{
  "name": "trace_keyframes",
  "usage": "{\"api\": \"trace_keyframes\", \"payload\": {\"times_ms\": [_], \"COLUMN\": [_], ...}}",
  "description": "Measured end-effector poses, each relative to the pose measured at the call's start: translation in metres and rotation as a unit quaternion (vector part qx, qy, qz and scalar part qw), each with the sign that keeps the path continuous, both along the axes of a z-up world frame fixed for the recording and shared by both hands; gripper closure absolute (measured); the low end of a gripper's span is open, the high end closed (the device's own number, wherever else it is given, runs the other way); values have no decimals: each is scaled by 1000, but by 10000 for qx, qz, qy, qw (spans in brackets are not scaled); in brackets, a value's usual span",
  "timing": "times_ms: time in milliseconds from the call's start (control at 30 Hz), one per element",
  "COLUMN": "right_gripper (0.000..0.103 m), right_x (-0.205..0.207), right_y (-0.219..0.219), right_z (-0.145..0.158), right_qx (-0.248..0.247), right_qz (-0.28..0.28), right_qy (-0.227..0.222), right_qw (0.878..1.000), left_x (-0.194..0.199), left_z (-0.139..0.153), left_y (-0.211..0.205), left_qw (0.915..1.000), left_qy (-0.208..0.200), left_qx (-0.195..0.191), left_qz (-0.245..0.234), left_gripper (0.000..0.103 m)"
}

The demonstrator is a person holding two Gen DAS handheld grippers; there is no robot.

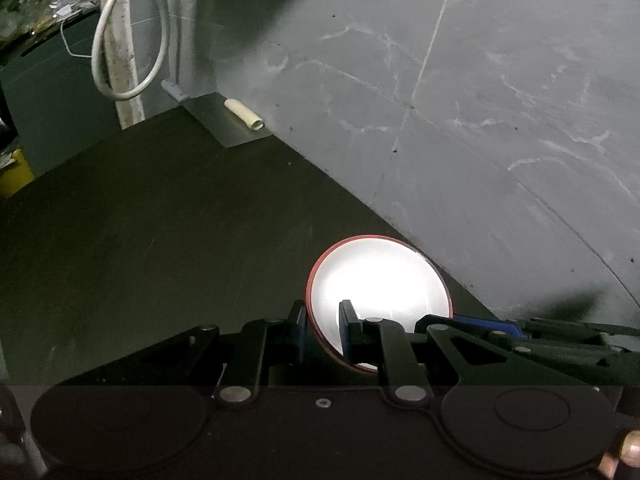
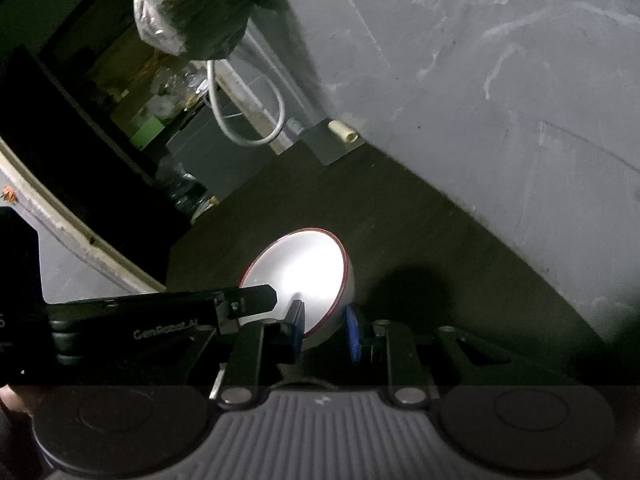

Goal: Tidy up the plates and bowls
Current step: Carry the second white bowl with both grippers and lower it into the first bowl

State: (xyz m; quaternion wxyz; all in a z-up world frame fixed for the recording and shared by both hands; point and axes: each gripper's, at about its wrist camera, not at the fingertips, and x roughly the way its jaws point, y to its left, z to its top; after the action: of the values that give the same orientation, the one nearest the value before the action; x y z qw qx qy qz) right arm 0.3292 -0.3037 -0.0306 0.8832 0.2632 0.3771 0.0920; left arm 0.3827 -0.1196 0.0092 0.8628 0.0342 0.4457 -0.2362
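White bowl (image 1: 380, 292) with red rim, tilted, held over a dark table (image 1: 140, 240) from two sides. Left gripper (image 1: 323, 330) clamped narrow on the bowl's near-left rim: one blue pad (image 1: 347, 330) inside the bowl, the other outside against the wall, rim wedged between. Right gripper (image 2: 326, 330) likewise narrow on the rim, seen in the right wrist view at the bowl's (image 2: 296, 276) near edge: left pad inside, blue right pad (image 2: 352, 338) outside on the white wall. In the left wrist view, the right gripper's fingers (image 1: 492, 326) reaching in at the bowl's right, blue pad at the rim. In the right wrist view, the left gripper's black finger (image 2: 248, 300) crossing in front of the bowl's left edge.

Inside of the bowl brightly lit, washed out at the centre. Cannot tell from either view whether the bowl's base touches the table; dark shadow (image 2: 404, 292) on the table just right of the bowl.

Beyond the bowl, far side of the table (image 2: 400, 220) meeting a grey marbled wall (image 1: 480, 100). Well beyond the bowl, at the table's far corner, a small cream tube (image 1: 244, 114) lying on a grey ledge (image 1: 216, 120). Left of the tube, a looped white cable (image 1: 120, 40) hanging beside a pale post. In the right wrist view, same tube (image 2: 342, 130) and cable (image 2: 248, 120), with a plastic-wrapped dark bundle (image 2: 192, 8) hanging above them.
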Motion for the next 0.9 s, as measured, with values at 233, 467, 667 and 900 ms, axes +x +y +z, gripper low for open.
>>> {"api": "trace_keyframes", "payload": {"times_ms": [233, 467, 667, 900], "right_gripper": [78, 78, 78, 78], "right_x": [-16, -30, -39, -47], "right_y": [6, 7, 6, 6], "right_z": [-1, -4, -5, -5], "right_qx": [21, 58, 55, 85], "right_qz": [265, 406, 502, 605], "right_qy": [94, 193, 269, 318], "right_qw": [9996, 9990, 9984, 9976], "left_x": [-21, -35, -46, -54], "left_z": [2, 1, 0, 0], "left_y": [11, 13, 13, 12], "left_qw": [10000, 9999, 9999, 9997], "left_qy": [12, 27, 81, 76], "left_qx": [56, 99, 140, 222], "left_qz": [16, 13, 34, 38], "left_gripper": [85, 85, 85, 85]}}
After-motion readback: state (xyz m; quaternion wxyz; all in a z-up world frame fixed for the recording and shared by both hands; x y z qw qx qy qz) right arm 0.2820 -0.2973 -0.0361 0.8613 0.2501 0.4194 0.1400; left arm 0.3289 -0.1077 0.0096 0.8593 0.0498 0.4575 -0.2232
